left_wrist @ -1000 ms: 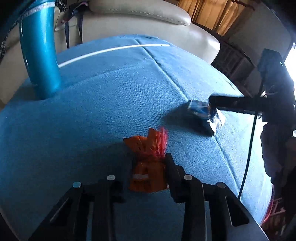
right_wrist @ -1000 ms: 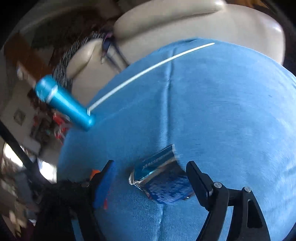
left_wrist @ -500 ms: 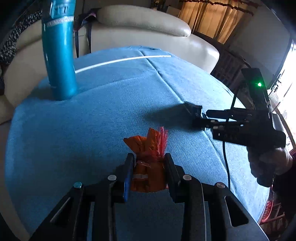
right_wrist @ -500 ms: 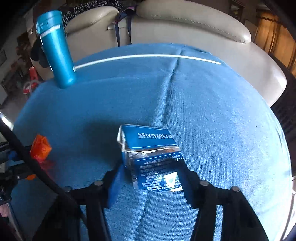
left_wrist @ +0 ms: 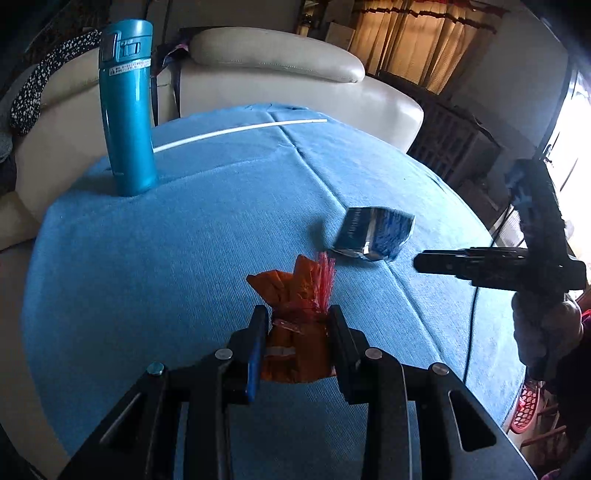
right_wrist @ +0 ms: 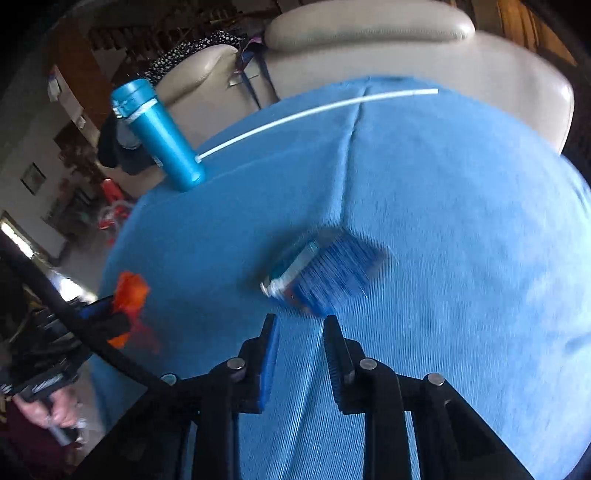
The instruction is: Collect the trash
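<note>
Glossy carton; matt woven tablecloth.

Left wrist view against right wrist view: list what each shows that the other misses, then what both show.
Left wrist only: the right gripper from the side, and curtains behind the sofa.

Right wrist only: the right gripper's narrow empty gap, short of the blurred blue carton.

Both: the left gripper shut on the orange wrapper, the carton, the blue tumbler, the white stick.

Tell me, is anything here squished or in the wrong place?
Yes. A crushed blue carton lies flattened on the blue tablecloth, ahead of the right gripper, whose jaws hold nothing. The left gripper pinches a crumpled orange wrapper. The teal bottle stands upright and looks fine.
</note>
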Motion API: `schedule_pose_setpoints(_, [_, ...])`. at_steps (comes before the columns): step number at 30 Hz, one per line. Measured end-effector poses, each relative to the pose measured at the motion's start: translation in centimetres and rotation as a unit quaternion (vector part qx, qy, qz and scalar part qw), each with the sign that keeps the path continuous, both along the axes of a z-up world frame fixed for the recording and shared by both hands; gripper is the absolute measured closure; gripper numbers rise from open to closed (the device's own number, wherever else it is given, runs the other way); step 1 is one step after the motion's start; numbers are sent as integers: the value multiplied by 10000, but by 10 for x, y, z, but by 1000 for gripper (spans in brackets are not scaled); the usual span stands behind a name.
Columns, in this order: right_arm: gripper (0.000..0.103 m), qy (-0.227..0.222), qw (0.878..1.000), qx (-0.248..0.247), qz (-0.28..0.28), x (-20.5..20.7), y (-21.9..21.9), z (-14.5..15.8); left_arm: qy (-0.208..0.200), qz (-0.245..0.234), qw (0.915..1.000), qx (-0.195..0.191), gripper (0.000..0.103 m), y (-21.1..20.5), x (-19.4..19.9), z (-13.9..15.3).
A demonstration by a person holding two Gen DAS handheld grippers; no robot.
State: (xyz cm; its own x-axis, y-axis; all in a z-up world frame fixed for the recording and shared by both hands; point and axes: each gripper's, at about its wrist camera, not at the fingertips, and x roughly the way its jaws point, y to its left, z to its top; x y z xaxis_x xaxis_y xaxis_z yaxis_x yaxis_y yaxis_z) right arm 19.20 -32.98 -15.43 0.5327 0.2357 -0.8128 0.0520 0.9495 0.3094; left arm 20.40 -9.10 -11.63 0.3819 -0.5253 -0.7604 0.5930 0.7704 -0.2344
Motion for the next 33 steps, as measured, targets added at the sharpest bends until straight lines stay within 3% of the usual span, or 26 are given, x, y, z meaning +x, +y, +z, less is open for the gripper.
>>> schedule_pose_setpoints(3, [72, -168, 9999, 20, 6, -16, -3, 9, 45, 9, 10000, 20, 69, 0, 0, -3])
schedule_pose_setpoints(5, [41, -204, 9997, 33, -160, -14, -13, 12, 100, 49, 9999, 19, 69, 1, 2, -5])
schedule_pose_setpoints(6, [15, -196, 9993, 29, -322, -10, -20, 13, 109, 64, 9999, 9, 69, 2, 2, -5])
schedule_pose_setpoints(11, [14, -598, 9973, 37, -416, 23, -32, 18, 181, 119, 9998, 12, 69, 4, 3, -7])
schedule_pose_setpoints(17, [14, -44, 9994, -52, 342, 75, -8, -3, 223, 146, 9996, 67, 69, 2, 6, -9])
schedule_pose_setpoints(22, [14, 207, 9910, -924, 949, 64, 32, -22, 277, 177, 9994, 83, 69, 2, 9, -14])
schedule_pose_setpoints(24, [14, -55, 9885, -1217, 899, 54, 40, -21, 304, 175, 9994, 75, 69, 2, 9, -15])
schedule_pose_setpoints(29, [15, -237, 9839, -1607, 741, 43, 55, -26, 298, 161, 9994, 52, 69, 3, 6, -13])
schedule_pose_setpoints(33, [18, -280, 9836, -1672, 611, 36, 62, -27, 258, 139, 9996, 31, 69, 2, 3, -9])
